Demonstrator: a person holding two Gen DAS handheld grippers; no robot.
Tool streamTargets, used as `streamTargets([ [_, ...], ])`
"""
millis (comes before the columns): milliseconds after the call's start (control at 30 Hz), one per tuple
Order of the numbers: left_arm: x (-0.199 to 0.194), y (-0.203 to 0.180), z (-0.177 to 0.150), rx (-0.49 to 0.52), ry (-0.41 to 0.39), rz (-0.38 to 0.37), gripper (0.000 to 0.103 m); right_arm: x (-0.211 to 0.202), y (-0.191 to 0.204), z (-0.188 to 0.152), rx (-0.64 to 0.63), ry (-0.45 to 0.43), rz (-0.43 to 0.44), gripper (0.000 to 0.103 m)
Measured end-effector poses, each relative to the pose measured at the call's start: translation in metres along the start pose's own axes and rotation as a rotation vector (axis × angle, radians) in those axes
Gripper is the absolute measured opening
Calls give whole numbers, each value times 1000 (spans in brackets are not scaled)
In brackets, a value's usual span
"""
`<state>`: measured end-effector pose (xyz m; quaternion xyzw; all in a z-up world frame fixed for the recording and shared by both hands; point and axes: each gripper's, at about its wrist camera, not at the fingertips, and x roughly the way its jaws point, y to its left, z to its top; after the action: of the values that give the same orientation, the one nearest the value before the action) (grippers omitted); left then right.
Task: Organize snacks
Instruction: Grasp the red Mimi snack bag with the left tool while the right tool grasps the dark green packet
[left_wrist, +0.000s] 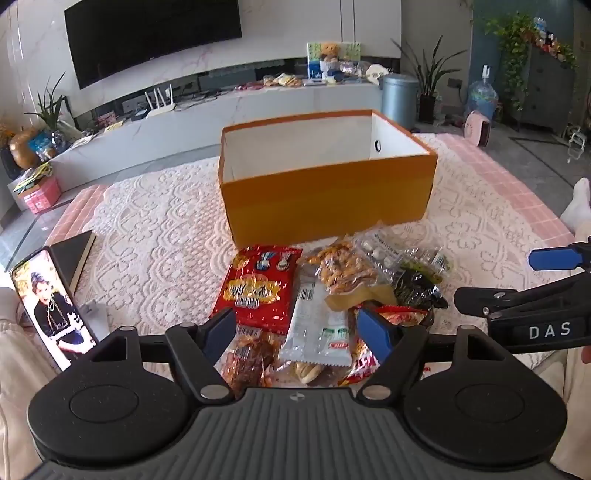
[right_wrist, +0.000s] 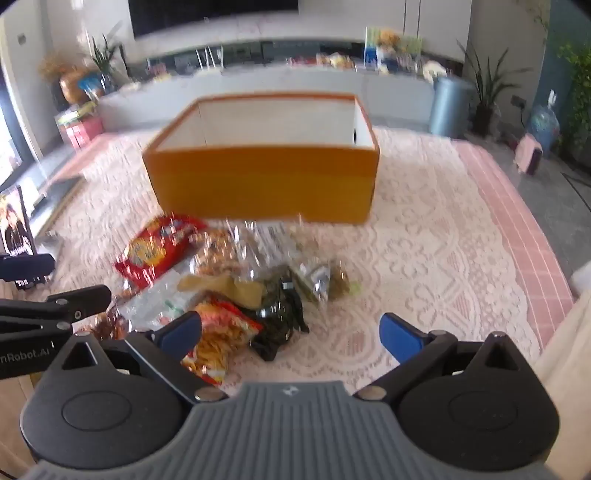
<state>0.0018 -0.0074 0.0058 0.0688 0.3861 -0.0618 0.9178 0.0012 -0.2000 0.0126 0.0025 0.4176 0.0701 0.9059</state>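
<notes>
A: We see our left gripper (left_wrist: 297, 334) at bottom centre, jaws apart over the snacks (left_wrist: 325, 295).
B: We see the orange box (left_wrist: 327, 197) above them, a phone (left_wrist: 51, 306) at lower left.

A pale lace-patterned rug (left_wrist: 155, 229) with a pink checked border is spread on the grey floor (left_wrist: 22, 236). An open orange box (left_wrist: 325, 192) is set near its middle. A heap of snack packets (left_wrist: 317, 295) is piled just before the box. A dark book (left_wrist: 79, 254) is laid at the rug's left edge.
</notes>
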Motion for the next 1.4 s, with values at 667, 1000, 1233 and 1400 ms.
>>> streamTargets([
  [667, 58, -28, -11, 44, 136, -281, 72, 36, -33, -21, 38, -16, 71, 66],
  [1000, 88, -27, -14, -54, 212, -324, 69, 55, -46, -31, 86, -23, 152, 56],
  [1233, 98, -31, -15, -44, 219, -292, 65, 65, -44, -32, 30, -35, 186, 51],
  [1400, 107, -33, -14, -30, 233, -275, 63, 77, -49, -32, 76, -21, 236, 51],
])
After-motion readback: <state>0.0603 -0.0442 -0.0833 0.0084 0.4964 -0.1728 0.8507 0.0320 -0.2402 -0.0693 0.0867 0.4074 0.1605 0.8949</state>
